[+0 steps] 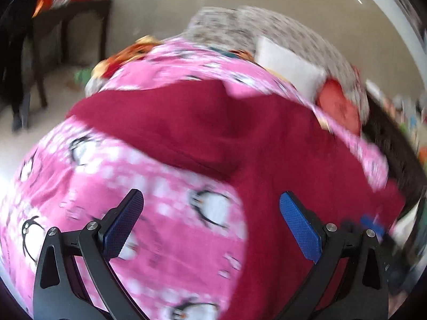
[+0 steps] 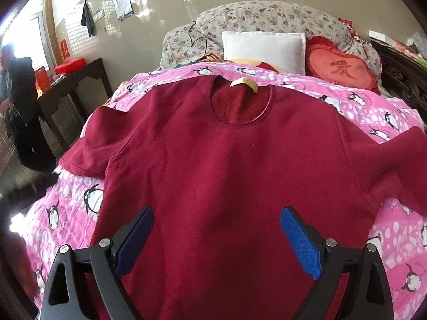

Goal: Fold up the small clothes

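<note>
My left gripper (image 1: 210,218) stands wide open and holds nothing; its view is motion-blurred. Under its left finger lies the pink penguin blanket (image 1: 80,176); the dark red shirt (image 1: 267,144) lies ahead and under the right finger. My right gripper (image 2: 216,229) is also spread wide and empty, above the shirt's (image 2: 226,165) lower body. The shirt lies flat, front up, on the blanket (image 2: 66,208), collar away from me, sleeves spread to both sides. Beyond the collar sit a white pillow (image 2: 264,48) and a red heart cushion (image 2: 344,69).
</note>
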`<state>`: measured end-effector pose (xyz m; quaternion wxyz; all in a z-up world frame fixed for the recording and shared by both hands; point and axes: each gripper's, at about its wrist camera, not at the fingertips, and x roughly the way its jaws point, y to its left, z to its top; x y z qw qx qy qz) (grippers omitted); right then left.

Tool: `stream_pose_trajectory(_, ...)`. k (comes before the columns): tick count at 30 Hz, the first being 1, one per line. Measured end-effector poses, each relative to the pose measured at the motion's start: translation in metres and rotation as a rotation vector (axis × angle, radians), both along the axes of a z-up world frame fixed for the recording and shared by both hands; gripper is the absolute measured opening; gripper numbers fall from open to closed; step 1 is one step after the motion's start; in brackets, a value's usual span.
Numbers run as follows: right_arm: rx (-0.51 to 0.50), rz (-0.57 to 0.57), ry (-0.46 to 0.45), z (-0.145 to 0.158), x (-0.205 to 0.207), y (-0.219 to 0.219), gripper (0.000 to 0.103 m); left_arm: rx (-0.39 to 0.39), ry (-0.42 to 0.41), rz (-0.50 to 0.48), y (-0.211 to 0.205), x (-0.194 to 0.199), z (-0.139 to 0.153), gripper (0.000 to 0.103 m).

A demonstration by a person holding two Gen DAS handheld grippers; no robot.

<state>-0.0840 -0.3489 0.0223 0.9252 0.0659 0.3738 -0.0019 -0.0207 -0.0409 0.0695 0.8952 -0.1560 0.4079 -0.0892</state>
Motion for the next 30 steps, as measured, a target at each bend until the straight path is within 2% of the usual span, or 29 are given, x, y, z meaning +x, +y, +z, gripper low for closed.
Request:
stream_pose_trajectory(3,0.025,0.016,-0.008,0.001,-0.001,0.002,0.095,-0.181,0.055,0.179,0.07,0.026,-0.01,0.103)
stream_pose_trajectory(5,0.039,0.026,-0.021,0.002,-0.002,0.004,0.095,-0.249,0.109,0.286,0.104,0.045,-0.023,0.102)
stream_pose_trajectory(10,0.033,0.052,-0.006,-0.001,0.002,0.012,0.095,-0.363,0.225,0.356,0.138,0.098,-0.056,0.1)
stream_pose_trajectory(14,0.033,0.063,0.016,-0.007,0.007,0.014,0.095,-0.399,0.187,0.403,0.141,0.126,-0.057,0.1)
stream_pose_trajectory(16,0.056,0.062,0.026,-0.012,0.01,0.012,0.095,-0.422,0.185,0.398,0.141,0.141,-0.061,0.096)
stream_pose_trajectory(17,0.062,0.063,0.03,-0.014,0.011,0.012,0.095,-0.418,0.181,0.404,0.141,0.147,-0.065,0.086)
stream_pose_trajectory(18,0.066,0.062,0.035,-0.016,0.012,0.012,0.095,-0.407,0.164,0.408,0.143,0.151,-0.067,0.063)
stream_pose_trajectory(19,0.069,0.062,0.037,-0.017,0.012,0.011,0.095,-0.41,0.157,0.389,0.143,0.156,-0.067,0.048)
stream_pose_trajectory(20,0.072,0.061,0.04,-0.018,0.013,0.01,0.095,-0.426,0.169,0.367,0.145,0.16,-0.069,0.021)
stream_pose_trajectory(21,0.075,0.06,0.043,-0.019,0.013,0.009,0.095,-0.454,0.188,0.353,0.147,0.163,-0.069,0.012)
stream_pose_trajectory(22,0.077,0.058,0.044,-0.018,0.012,0.007,0.095,-0.471,0.192,0.354,0.149,0.161,-0.065,0.012)
stream_pose_trajectory(23,0.078,0.055,0.039,-0.016,0.01,0.004,0.095,-0.45,0.168,0.362,0.148,0.157,-0.054,0.012)
stream_pose_trajectory(25,0.083,0.047,0.021,-0.011,0.006,-0.003,0.095,-0.327,0.055,0.338,0.134,0.144,-0.012,0.011)
stream_pose_trajectory(28,0.113,0.006,-0.019,0.002,-0.003,-0.022,0.095,-0.219,-0.112,0.197,0.087,0.117,0.055,0.011)
stream_pose_trajectory(29,0.127,-0.012,-0.033,0.007,-0.006,-0.031,0.095,-0.175,-0.178,0.12,0.058,0.102,0.08,0.011)
stream_pose_trajectory(30,0.137,-0.027,-0.042,0.011,-0.009,-0.04,0.095,-0.147,-0.215,0.068,0.037,0.093,0.093,0.011)
